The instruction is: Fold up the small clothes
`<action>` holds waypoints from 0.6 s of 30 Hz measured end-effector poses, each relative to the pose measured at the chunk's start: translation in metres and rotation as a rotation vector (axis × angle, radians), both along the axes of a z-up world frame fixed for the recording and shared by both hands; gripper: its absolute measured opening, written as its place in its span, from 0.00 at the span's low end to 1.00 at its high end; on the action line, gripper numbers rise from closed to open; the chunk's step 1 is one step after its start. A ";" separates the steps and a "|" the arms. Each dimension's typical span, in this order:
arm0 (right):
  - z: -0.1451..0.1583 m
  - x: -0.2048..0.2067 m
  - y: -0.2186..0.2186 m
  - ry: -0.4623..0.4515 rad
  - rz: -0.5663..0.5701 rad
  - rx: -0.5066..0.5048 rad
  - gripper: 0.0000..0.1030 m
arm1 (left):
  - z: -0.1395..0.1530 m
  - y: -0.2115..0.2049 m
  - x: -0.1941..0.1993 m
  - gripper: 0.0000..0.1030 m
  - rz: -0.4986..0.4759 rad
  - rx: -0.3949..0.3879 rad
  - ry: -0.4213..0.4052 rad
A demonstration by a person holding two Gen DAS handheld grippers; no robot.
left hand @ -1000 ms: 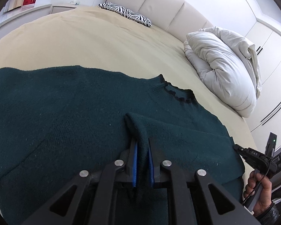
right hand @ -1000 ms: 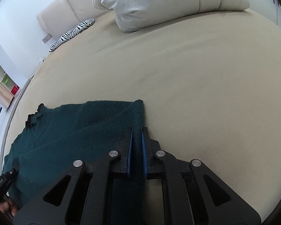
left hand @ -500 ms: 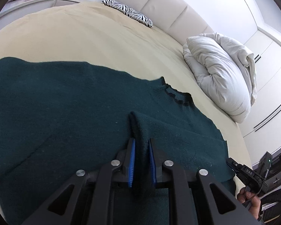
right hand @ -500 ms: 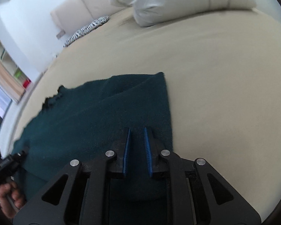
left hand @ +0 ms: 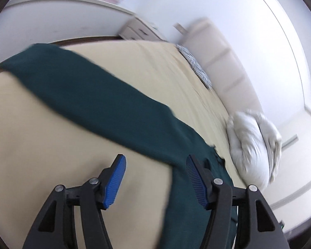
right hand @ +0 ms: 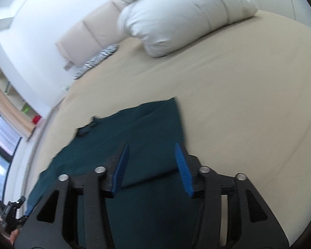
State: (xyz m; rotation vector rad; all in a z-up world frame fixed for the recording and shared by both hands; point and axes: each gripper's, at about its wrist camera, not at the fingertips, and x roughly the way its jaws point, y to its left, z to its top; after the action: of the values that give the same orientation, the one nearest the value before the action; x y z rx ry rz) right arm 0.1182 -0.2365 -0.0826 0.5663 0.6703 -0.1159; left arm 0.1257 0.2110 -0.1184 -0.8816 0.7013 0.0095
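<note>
A dark green knitted sweater (left hand: 114, 103) lies flat on the beige bed (left hand: 41, 145); one long sleeve stretches up-left toward the bed's edge. My left gripper (left hand: 155, 166) hangs above the spot where sleeve meets body, its jaws opening, nothing pinched between the blue pads (left hand: 116, 180). In the right wrist view the sweater (right hand: 139, 141) shows a folded-over sleeve and its dark neckline. My right gripper (right hand: 151, 157) hovers over that fold, jaws opening, with the cloth lying free below them. The left view is blurred by motion.
A white duvet (right hand: 180, 18) is bunched at the far side, beside a padded headboard (right hand: 80, 37) and a zebra-print pillow (right hand: 95, 60). A white bedside cabinet (left hand: 143, 31) stands beyond the bed. The other hand's gripper (right hand: 10, 213) shows at the lower left of the right view.
Both grippers let go of the sweater folds they were pinching and now stand apart. The left one swung far left and rolled, now over the spread sleeve; the right one drew back and rose.
</note>
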 end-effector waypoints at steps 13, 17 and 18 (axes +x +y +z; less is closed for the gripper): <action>-0.034 -0.034 0.111 0.094 0.180 0.185 0.53 | -0.045 0.098 -0.038 0.66 0.276 -0.302 0.002; -0.032 -0.035 0.122 0.089 0.193 0.173 0.53 | -0.053 0.110 -0.035 0.66 0.346 -0.364 -0.024; -0.031 -0.037 0.123 0.088 0.194 0.169 0.53 | -0.053 0.112 -0.033 0.66 0.360 -0.375 -0.028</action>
State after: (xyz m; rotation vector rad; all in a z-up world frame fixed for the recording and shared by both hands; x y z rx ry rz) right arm 0.0814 -0.1138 -0.1133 0.6579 0.8217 0.0985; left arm 0.0931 0.3227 -0.1712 -1.3575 0.5172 0.1915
